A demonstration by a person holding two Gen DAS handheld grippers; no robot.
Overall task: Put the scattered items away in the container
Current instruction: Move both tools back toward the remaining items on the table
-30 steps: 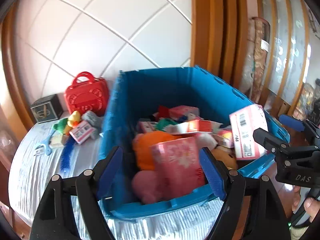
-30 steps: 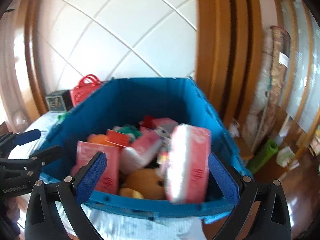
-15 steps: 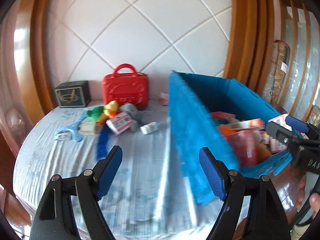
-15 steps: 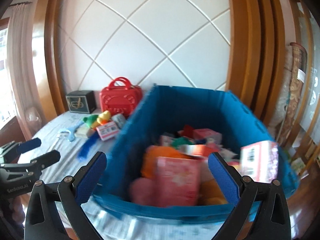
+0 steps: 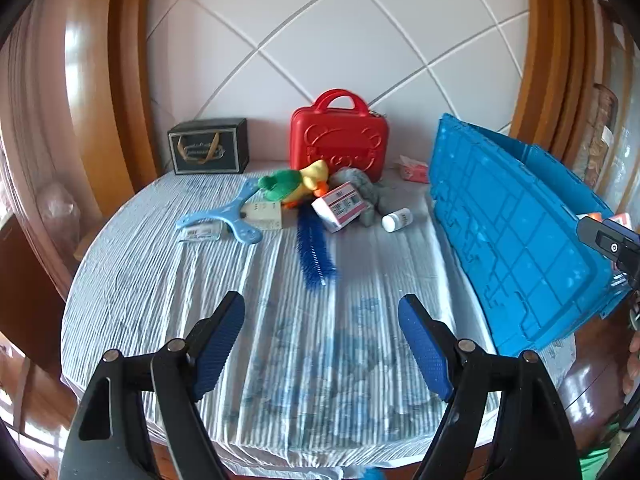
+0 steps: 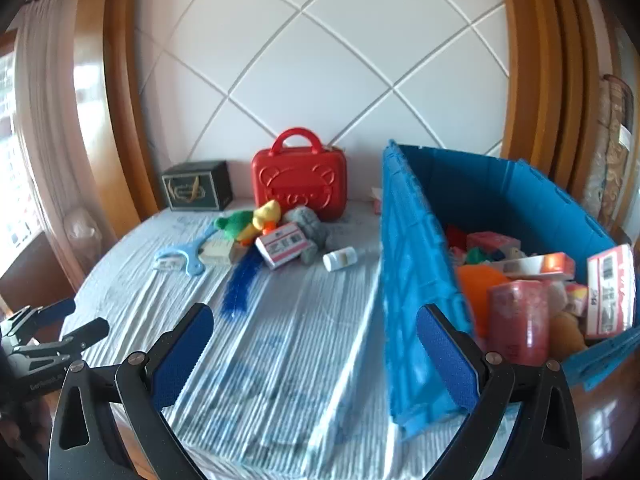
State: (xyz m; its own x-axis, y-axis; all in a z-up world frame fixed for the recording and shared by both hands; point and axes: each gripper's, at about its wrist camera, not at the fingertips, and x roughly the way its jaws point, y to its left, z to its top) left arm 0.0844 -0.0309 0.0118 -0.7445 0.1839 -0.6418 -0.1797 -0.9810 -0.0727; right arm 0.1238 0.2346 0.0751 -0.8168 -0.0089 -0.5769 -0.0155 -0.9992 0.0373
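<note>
A blue crate [image 5: 512,232] [image 6: 416,280] stands on the right of the table, with boxes and soft toys inside. Loose things lie at the back of the table: a blue bottle brush [image 5: 314,252] [image 6: 240,280], a pink-and-white box [image 5: 339,206] [image 6: 283,245], a green and yellow plush duck [image 5: 294,186] [image 6: 250,222], a grey plush [image 5: 366,196], a small white bottle [image 5: 396,219] [image 6: 340,259] and a light-blue plastic tool [image 5: 228,220] [image 6: 182,258]. My left gripper [image 5: 322,336] is open over bare cloth in front of the brush. My right gripper [image 6: 316,352] is open and empty beside the crate's left wall.
A red toy suitcase [image 5: 339,136] [image 6: 298,184] and a dark box [image 5: 208,151] stand against the white tiled wall. A small pink pack [image 5: 412,169] lies behind the crate. The striped cloth [image 5: 304,360] ends at the table's rounded front edge. Wooden frames flank the wall.
Both grippers swung left, away from over the crate toward the table. The crate now sits at the right of both views, and the loose items have come to the centre. Both jaws stayed open.
</note>
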